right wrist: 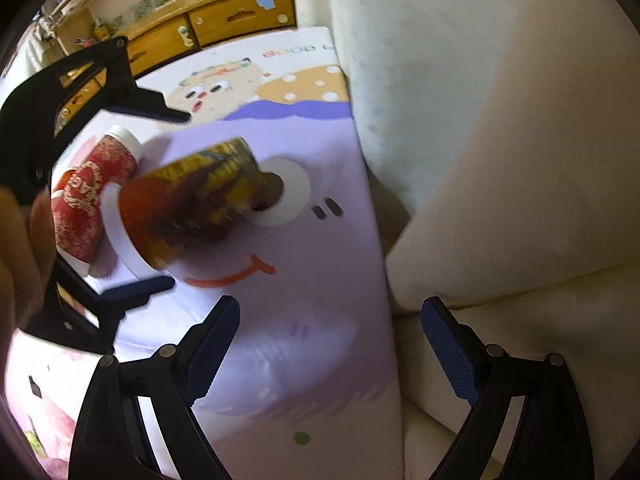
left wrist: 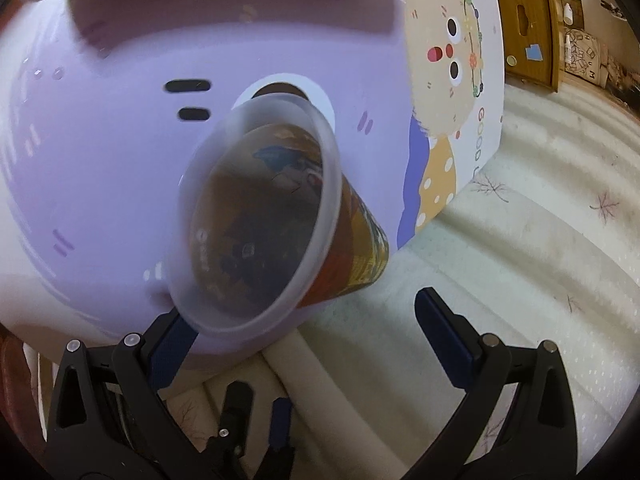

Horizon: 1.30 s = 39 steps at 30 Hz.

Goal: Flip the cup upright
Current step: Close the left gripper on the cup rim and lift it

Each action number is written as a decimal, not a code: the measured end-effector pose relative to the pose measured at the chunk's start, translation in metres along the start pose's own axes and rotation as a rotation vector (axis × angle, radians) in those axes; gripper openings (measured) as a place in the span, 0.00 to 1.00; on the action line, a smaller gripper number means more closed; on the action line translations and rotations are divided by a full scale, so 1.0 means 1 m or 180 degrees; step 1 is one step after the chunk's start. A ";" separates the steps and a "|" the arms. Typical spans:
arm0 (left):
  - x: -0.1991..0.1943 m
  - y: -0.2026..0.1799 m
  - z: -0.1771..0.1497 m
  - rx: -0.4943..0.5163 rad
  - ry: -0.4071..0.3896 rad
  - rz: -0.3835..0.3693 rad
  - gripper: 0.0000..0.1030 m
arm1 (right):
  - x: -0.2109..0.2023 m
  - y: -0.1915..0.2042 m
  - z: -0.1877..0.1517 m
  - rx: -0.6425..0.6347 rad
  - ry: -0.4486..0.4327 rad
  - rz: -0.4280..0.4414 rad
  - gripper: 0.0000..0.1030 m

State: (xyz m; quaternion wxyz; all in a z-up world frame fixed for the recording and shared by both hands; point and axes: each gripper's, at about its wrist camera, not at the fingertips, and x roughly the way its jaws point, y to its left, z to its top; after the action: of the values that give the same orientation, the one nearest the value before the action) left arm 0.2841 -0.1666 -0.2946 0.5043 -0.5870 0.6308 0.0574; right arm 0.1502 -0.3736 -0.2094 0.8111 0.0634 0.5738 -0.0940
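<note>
An orange and yellow printed cup (left wrist: 260,224) with a translucent rim is tilted on its side above the purple table (left wrist: 100,160), its open mouth facing my left camera. My left gripper (left wrist: 308,320) is open, its jaws wide apart; the cup's rim overlaps the left finger (left wrist: 172,344), and I cannot tell whether they touch. In the right wrist view the cup (right wrist: 192,204) is blurred, its base toward a white ring (right wrist: 296,192) printed on the table. The left gripper (right wrist: 172,196) shows there on both sides of the cup. My right gripper (right wrist: 332,344) is open and empty, nearer than the cup.
A red patterned cup (right wrist: 88,196) lies on its side on the table behind the orange cup. A cream sofa cushion (right wrist: 500,140) borders the table on the right. Wooden drawers (right wrist: 240,16) stand beyond the table. A pale leaf-print sofa cover (left wrist: 540,220) lies beside the table.
</note>
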 end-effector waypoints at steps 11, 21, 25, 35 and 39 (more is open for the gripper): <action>-0.005 -0.006 0.048 -0.0207 -0.0256 0.0106 0.99 | 0.012 0.006 0.000 0.0039 0.0061 0.0066 0.90; -0.002 -0.016 0.079 -0.0342 -0.0258 0.0036 0.87 | 0.012 0.008 0.010 0.0059 0.0088 0.0044 0.90; -0.001 -0.021 0.086 -0.0261 -0.0195 0.0071 0.73 | 0.009 0.007 0.008 0.0061 0.0082 0.0033 0.90; -0.004 -0.024 0.073 0.0109 0.0230 0.0329 0.71 | -0.010 0.007 0.002 0.0107 -0.0004 0.0040 0.90; -0.021 -0.025 0.063 0.0454 0.0429 0.0401 0.70 | -0.026 0.005 -0.008 0.0194 -0.0060 0.0083 0.90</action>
State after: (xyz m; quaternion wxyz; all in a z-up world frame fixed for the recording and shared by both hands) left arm 0.3359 -0.1181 -0.2977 0.4966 -0.5113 0.7014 0.0044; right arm 0.1355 -0.3649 -0.1872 0.8153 0.0946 0.5622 -0.1014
